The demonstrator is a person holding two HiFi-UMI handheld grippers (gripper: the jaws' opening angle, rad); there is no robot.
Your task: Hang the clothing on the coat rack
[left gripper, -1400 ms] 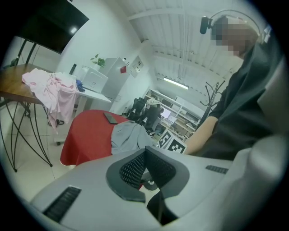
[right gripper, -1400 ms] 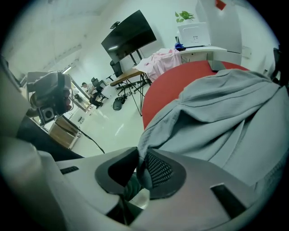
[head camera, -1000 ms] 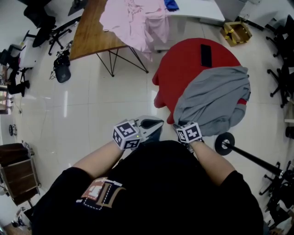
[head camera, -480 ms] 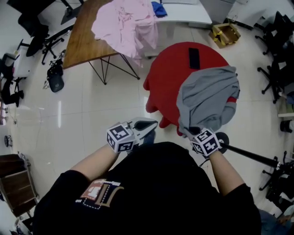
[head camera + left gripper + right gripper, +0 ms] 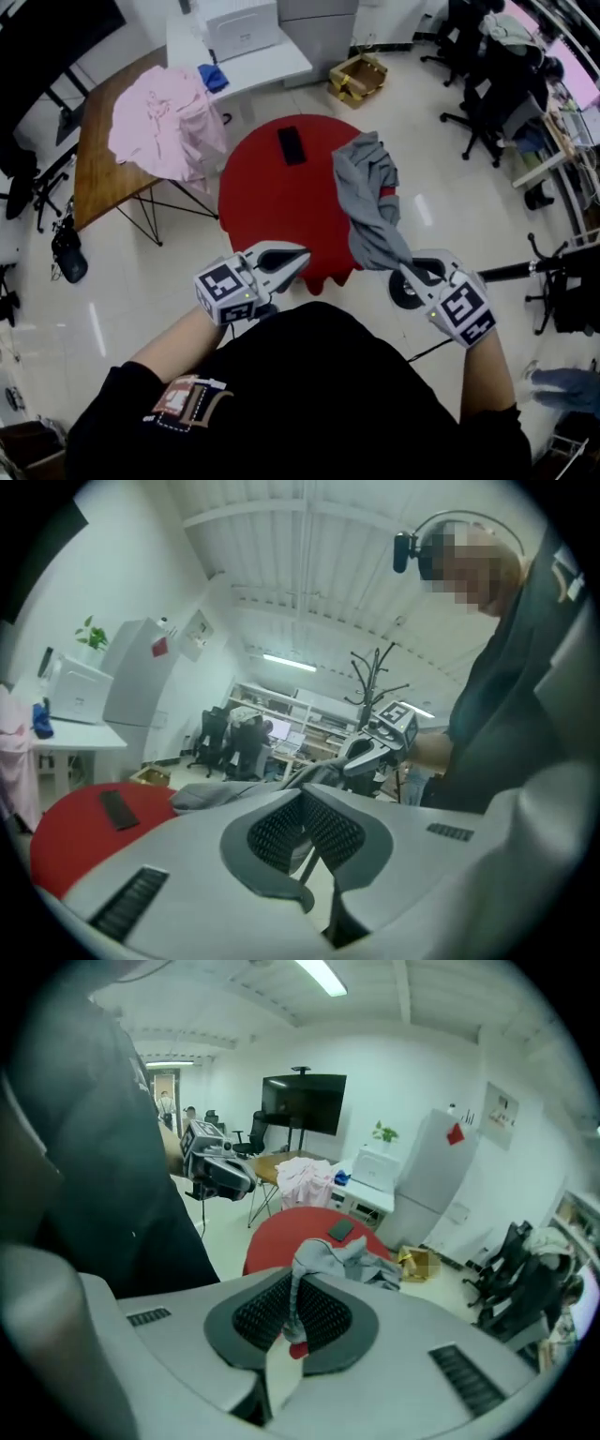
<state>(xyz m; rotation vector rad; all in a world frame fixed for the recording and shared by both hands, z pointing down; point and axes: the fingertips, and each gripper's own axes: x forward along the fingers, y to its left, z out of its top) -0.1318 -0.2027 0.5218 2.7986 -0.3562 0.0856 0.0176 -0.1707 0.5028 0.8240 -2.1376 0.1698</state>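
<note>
A grey garment (image 5: 368,197) hangs stretched from my right gripper (image 5: 409,269), its far end still draped on the round red table (image 5: 267,202). The right jaws have just been closing and now pinch a twisted fold of the grey garment (image 5: 293,1307) between the pads. My left gripper (image 5: 298,257) hovers at the table's near edge, jaws together with nothing in them. In the left gripper view the pads (image 5: 281,832) meet at the tip, with the coat rack (image 5: 375,672) behind. The rack's pole (image 5: 514,272) runs off right of my right hand.
A black phone (image 5: 291,145) lies on the red table. A pink garment (image 5: 159,127) is heaped on a wooden table (image 5: 94,178) at the left. Beyond are a white desk (image 5: 253,66), a cardboard box (image 5: 356,80) and office chairs (image 5: 478,122).
My right gripper closed on the grey garment's near edge and rose to the right, pulling the cloth up off the red table. The left gripper also lifted, still shut.
</note>
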